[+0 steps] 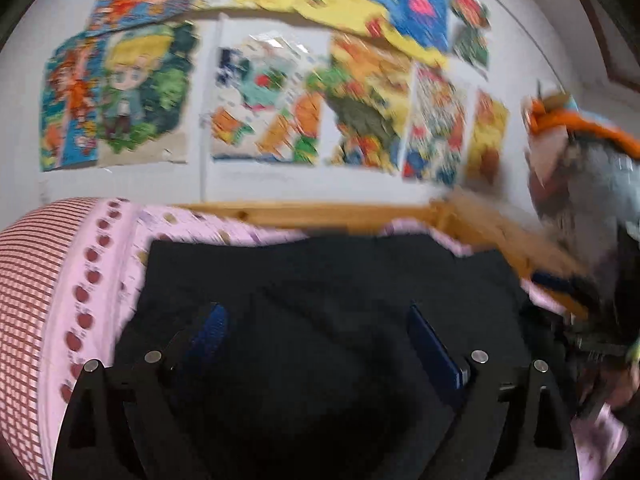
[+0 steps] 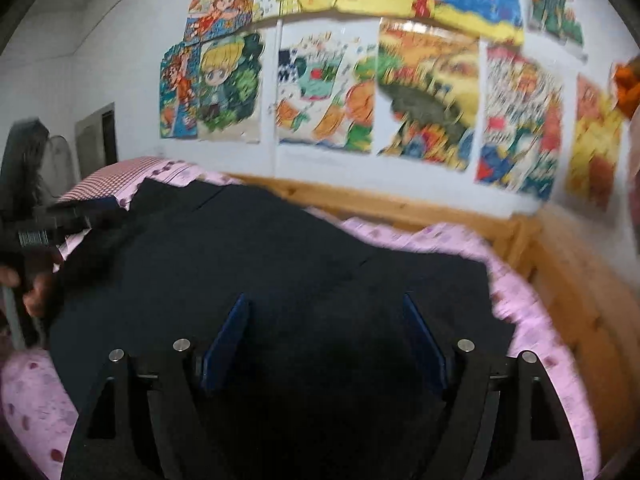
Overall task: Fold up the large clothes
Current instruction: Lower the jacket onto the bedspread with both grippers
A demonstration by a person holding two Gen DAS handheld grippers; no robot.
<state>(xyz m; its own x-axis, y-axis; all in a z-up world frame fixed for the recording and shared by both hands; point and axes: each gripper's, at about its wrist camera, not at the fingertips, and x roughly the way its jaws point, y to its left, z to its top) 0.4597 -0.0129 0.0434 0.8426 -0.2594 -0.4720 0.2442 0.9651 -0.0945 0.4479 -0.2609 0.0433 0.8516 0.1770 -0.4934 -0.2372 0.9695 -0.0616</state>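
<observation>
**A:** ok so where's the garment at? Both views are pretty blurry for me.

**B:** The dark garment (image 1: 320,280) is spread flat on the pink bedsheet (image 1: 120,248), filling the lower middle of both frames. In the right wrist view it runs from centre left down to the bottom, with a fold edge crossing the middle.

**A:** And the claws?

**B:** Left gripper (image 1: 320,344) has its blue pads (image 1: 434,348) spread wide, nothing pinched, just cloth lying underneath. Right gripper (image 2: 324,340) is the same deal, jaws apart over the fabric, not clamping it.

**A:** What's at the far left of the right wrist view?

**B:** That's the person's hand (image 2: 36,292) on the other tool, at the garment's left edge.

**A:** Background?

**B:** Colourful drawings (image 2: 360,92) across the upper half on a white wall, wooden bed frame (image 2: 400,204) below them, checked pillow (image 1: 24,280) at the left.
</observation>
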